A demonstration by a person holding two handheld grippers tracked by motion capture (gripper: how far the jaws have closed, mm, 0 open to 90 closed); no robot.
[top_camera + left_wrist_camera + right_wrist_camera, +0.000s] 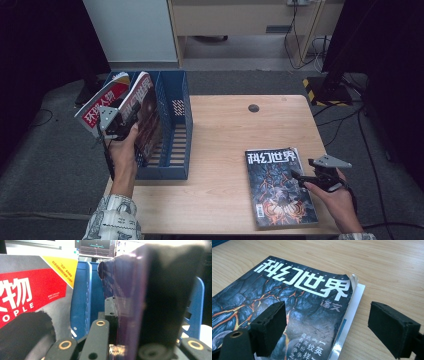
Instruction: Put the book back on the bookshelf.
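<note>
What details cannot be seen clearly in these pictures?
- Cover of the held magazine: left gripper view, a blurred black pad covers it.
- Title of the red magazine: left gripper view, cut by the left edge.
- Rack floor behind the magazines: high view, hidden by them.
- Lower cover of the flat magazine: right gripper view, behind the right gripper pad.

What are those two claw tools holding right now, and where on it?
The left gripper clamps the dark magazine by its lower edge, over the blue file rack. The right gripper is open around the edge of the flat magazine, holding nothing.
</note>
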